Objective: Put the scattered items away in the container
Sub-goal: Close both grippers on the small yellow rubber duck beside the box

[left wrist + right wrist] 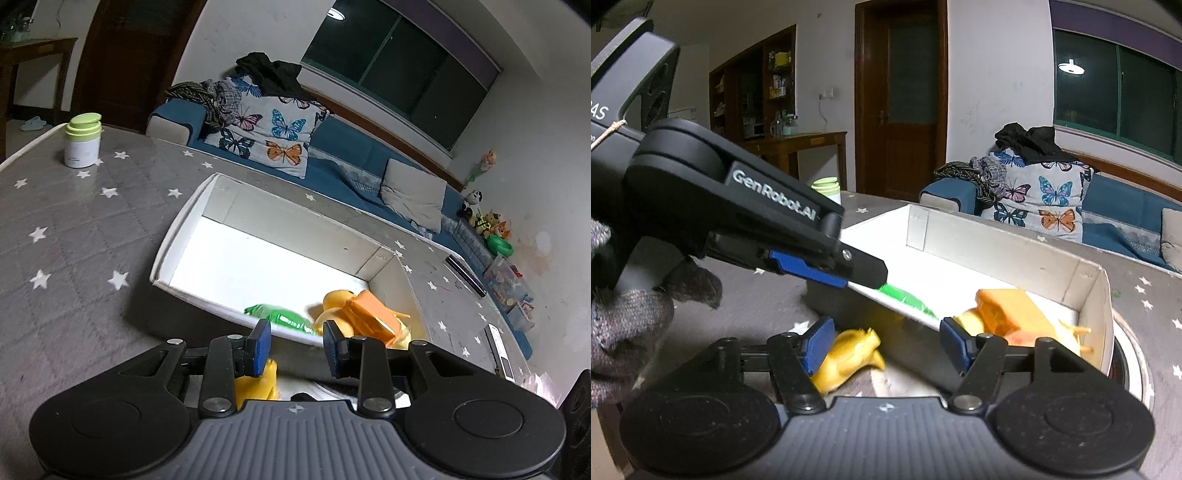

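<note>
A white open box (173, 254) (1093, 280) lies on the grey star-patterned table. Inside it are a green toy (284, 317) (905, 297), an orange block toy (373, 314) (1008, 306) and a yellow-orange toy (336, 299). A yellow toy (258, 384) (849, 354) lies on the table outside the box's near wall. My left gripper (295, 347) is open above the near wall, and it shows from the side in the right wrist view (864, 273). My right gripper (882, 343) is open, with the yellow toy by its left pad (818, 343).
A white bottle with a green lid (82, 140) (827, 186) stands at the table's far left. A black remote (465, 275) and a second remote (500, 350) lie right of the box. A blue sofa with a butterfly cushion (269, 136) is behind the table.
</note>
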`<state>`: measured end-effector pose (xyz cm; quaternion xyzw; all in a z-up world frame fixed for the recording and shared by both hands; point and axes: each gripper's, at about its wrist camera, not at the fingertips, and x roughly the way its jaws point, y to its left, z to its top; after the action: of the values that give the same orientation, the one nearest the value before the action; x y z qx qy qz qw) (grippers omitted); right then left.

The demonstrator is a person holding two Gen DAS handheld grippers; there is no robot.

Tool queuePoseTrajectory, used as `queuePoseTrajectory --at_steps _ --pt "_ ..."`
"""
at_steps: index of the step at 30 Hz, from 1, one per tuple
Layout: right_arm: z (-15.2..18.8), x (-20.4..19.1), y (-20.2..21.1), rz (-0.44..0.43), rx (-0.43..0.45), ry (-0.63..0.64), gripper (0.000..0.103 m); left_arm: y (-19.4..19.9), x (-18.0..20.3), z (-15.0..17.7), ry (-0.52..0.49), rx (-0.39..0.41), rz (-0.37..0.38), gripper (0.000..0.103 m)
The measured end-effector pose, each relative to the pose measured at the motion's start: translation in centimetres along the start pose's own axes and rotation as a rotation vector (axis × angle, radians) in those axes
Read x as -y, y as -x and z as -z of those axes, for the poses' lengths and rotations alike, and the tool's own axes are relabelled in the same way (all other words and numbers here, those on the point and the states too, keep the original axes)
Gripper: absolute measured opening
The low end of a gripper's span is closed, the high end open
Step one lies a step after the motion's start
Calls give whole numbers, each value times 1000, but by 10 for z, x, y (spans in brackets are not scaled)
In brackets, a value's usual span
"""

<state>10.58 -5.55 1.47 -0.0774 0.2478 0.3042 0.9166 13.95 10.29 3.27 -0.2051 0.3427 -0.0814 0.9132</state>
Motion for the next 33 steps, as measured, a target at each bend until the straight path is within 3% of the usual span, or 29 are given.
queuePoseTrajectory --at_steps 9,11,17,33 --pt "16 -16 3 -24 -28 -5 70 15 -6 18 3 1 -30 34" --pt "17 -20 1 -26 -31 2 77 14 -6 21 1 -6 -41 34" --pt "19 -28 -1 -37 -37 20 82 12 -12 30 5 -23 -67 34" --pt "25 -33 -31 -61 -95 18 83 0 -16 35 -17 -66 -65 34"
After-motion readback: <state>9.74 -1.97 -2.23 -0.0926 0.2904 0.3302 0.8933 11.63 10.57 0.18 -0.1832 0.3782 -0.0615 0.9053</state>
